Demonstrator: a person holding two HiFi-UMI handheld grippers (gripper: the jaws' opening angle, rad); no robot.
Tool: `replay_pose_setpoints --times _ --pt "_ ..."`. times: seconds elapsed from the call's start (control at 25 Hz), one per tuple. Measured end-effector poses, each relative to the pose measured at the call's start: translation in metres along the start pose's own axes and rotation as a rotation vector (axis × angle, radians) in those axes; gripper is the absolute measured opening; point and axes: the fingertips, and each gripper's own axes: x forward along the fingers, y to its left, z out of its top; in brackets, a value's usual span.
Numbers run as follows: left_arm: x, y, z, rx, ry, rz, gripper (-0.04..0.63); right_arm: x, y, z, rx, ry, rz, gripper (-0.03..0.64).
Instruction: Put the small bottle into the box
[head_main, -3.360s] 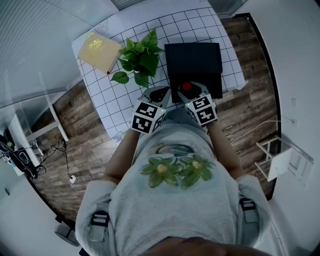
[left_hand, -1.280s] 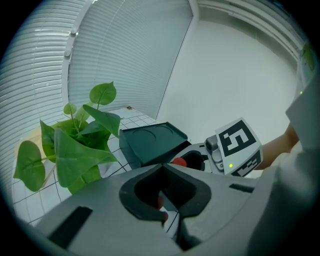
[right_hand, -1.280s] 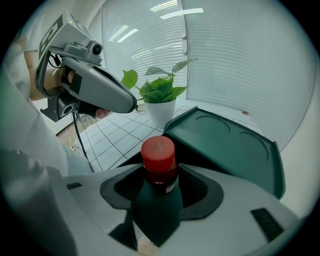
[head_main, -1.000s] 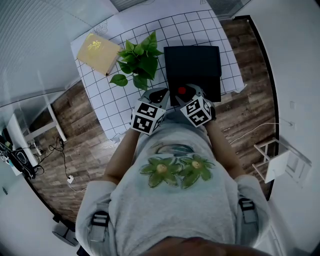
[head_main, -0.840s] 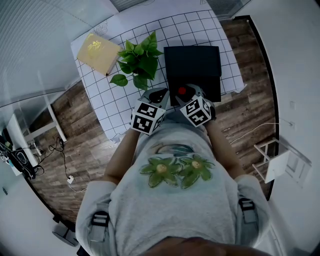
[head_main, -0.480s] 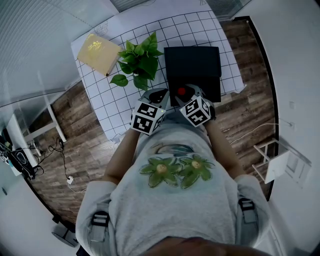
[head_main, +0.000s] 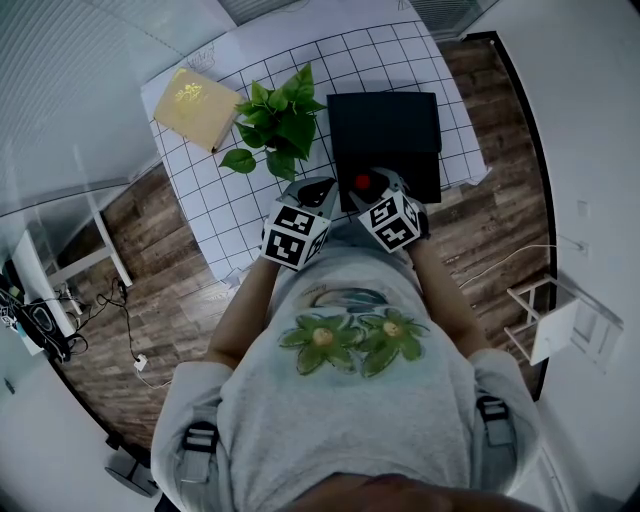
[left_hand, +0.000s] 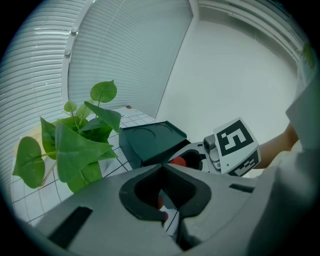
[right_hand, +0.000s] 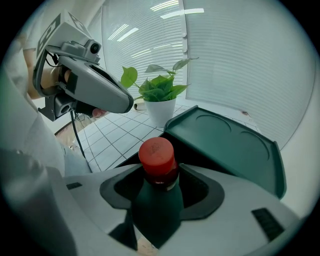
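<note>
Head view: over the gridded bench (head_main: 220, 190), the right tool (head_main: 372, 190) holds the red-capped small bottle (head_main: 363, 182) at the near edge of the dark box (head_main: 385, 125). The left tool (head_main: 313, 190) is just beside it.

Left gripper view: its jaws meet at the tips, gripping nothing.

Right gripper view: the jaws pinch the small bottle's dark body, with the open lid (right_hand: 225, 145) beyond.

wood floor (head_main: 160, 300), white blinds (left_hand: 125, 55), gridded table (head_main: 215, 200).
</note>
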Motion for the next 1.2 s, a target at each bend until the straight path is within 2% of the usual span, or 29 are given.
replay_pose_setpoints --times 0.48,1.08,1.2 --pt "-0.003 -0.005 0.001 0.034 -0.002 -0.039 0.006 -0.016 -0.002 0.015 0.102 -0.066 -0.038 0.227" --pt "-0.018 -0.015 0.002 0.091 0.000 -0.101 0.006 -0.044 0.002 0.008 0.236 -0.074 -0.169 0.225" --pt "-0.020 -0.016 0.001 0.101 0.001 -0.111 0.007 -0.052 0.001 0.011 0.262 -0.090 -0.196 0.205"
